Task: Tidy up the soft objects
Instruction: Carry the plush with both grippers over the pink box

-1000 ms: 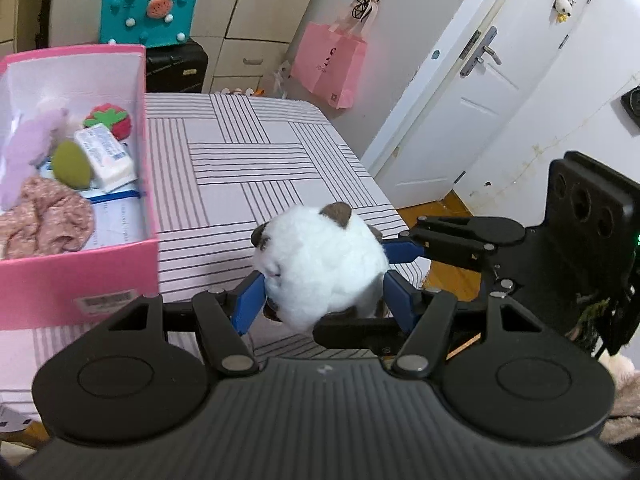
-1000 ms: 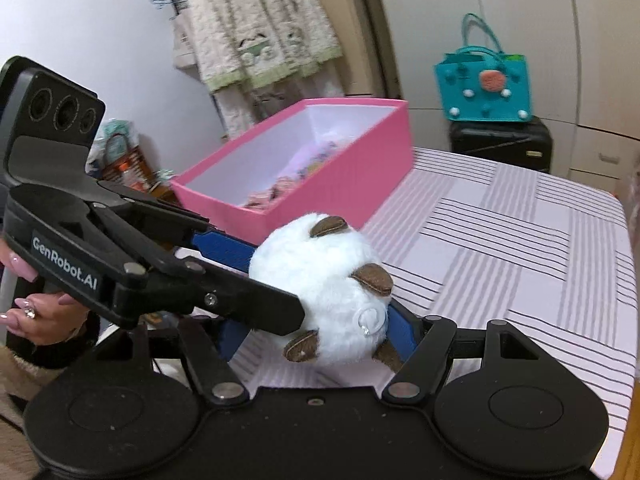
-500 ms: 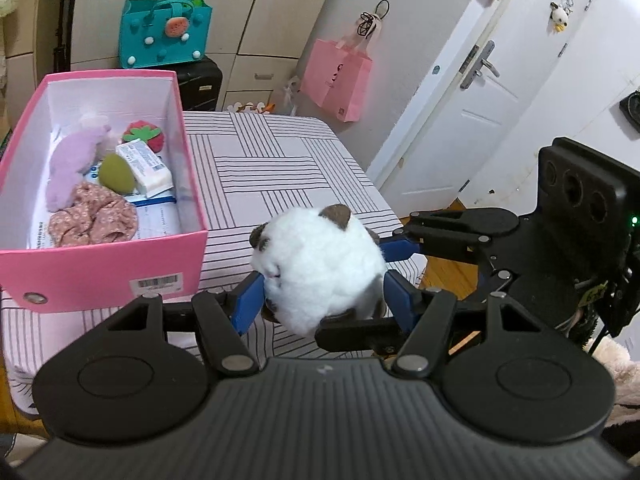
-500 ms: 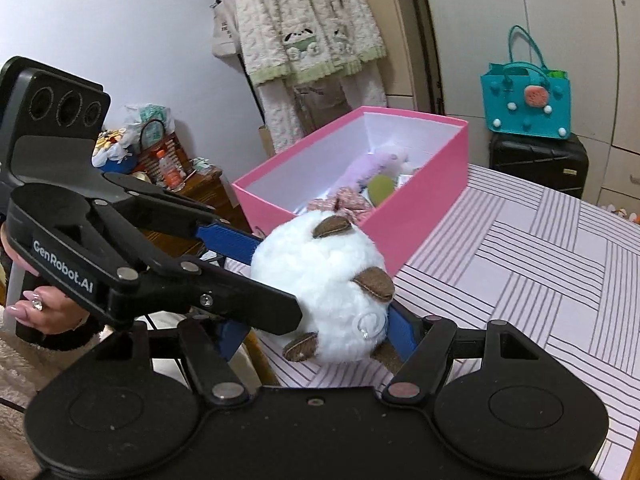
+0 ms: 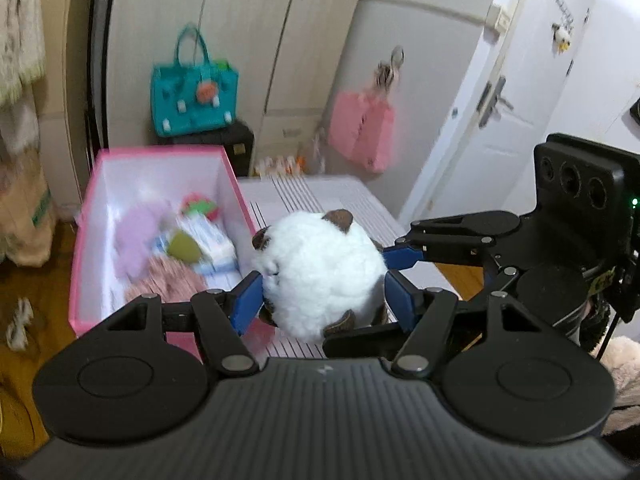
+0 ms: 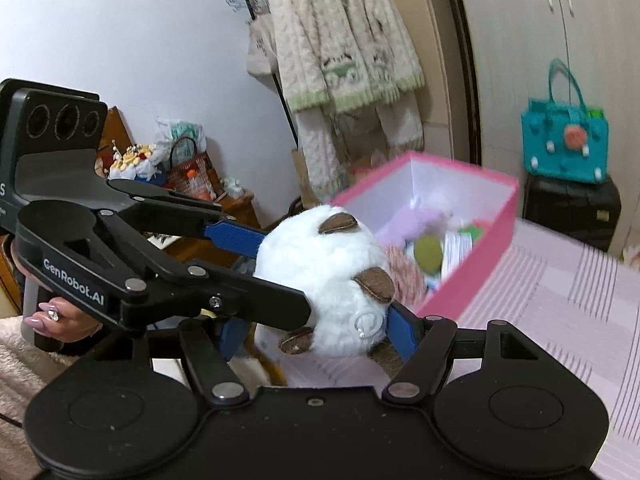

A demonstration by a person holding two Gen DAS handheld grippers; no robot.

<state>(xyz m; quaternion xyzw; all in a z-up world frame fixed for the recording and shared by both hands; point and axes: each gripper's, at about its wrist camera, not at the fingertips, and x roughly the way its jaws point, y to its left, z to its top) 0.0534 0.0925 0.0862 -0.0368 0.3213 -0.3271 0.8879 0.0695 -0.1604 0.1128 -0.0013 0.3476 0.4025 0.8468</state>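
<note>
Both grippers lifted and swung toward the pink box since 1 s ago. White plush ball sat low over the striped tabletop then; now it's up high, just right of the left gripper's view of the box wall, near the box's corner. From the right gripper, box interior now sits directly behind the plush. Background blurred.

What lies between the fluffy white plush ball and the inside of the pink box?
Only the pink box's near wall; the left wrist view shows the fluffy white plush ball, gripped by both grippers, beside it.
</note>
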